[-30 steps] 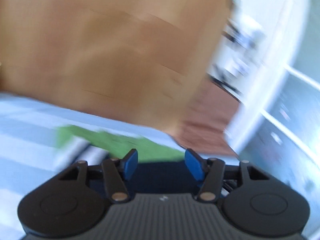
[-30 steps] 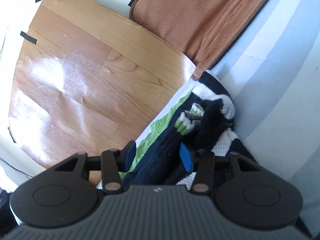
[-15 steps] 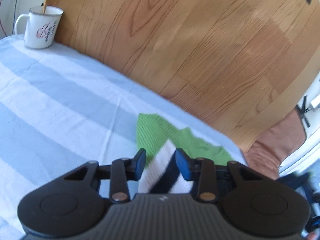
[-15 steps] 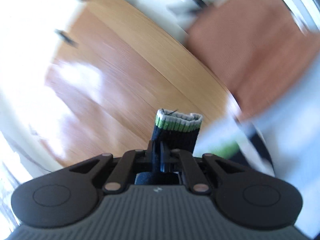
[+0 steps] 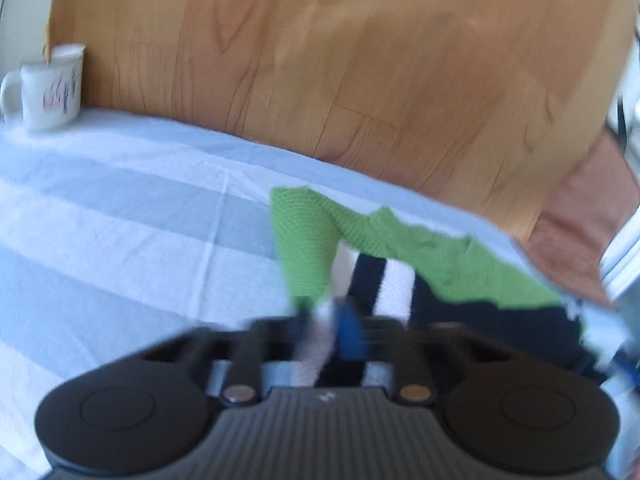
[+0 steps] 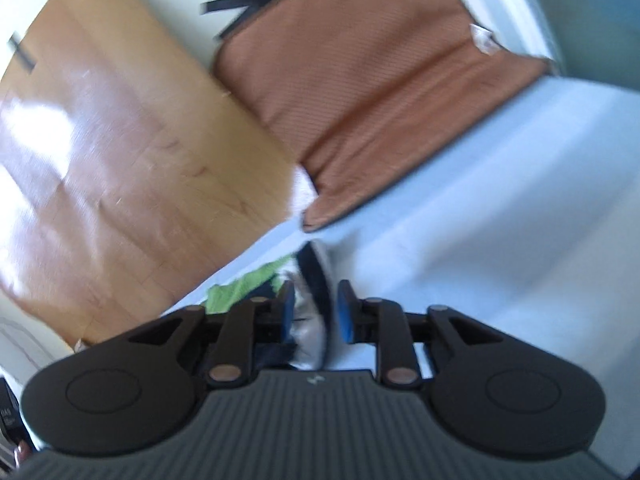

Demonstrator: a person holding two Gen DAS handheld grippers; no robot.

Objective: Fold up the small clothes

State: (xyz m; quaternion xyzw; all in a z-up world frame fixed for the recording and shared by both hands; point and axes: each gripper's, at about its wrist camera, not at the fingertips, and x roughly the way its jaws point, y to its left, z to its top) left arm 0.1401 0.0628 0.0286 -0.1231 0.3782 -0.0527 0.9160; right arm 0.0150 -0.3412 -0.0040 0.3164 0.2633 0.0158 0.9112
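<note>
A small knit garment in green, navy and white lies near the far edge of the striped blue and white cloth. My left gripper is shut on its white and navy striped part, low over the cloth; the view is blurred. In the right wrist view the same garment shows green and navy, and a white and navy fold sits between the blue pads of my right gripper. Its jaws stand a little apart around that fold.
A white mug stands at the cloth's far left corner. Wooden floor lies beyond the edge. A brown cushion lies against the cloth's far side in the right wrist view.
My left gripper has closed on the striped part of the garment. My right gripper, shut on a navy cuff half a second ago, has opened slightly and dropped back down to the cloth.
</note>
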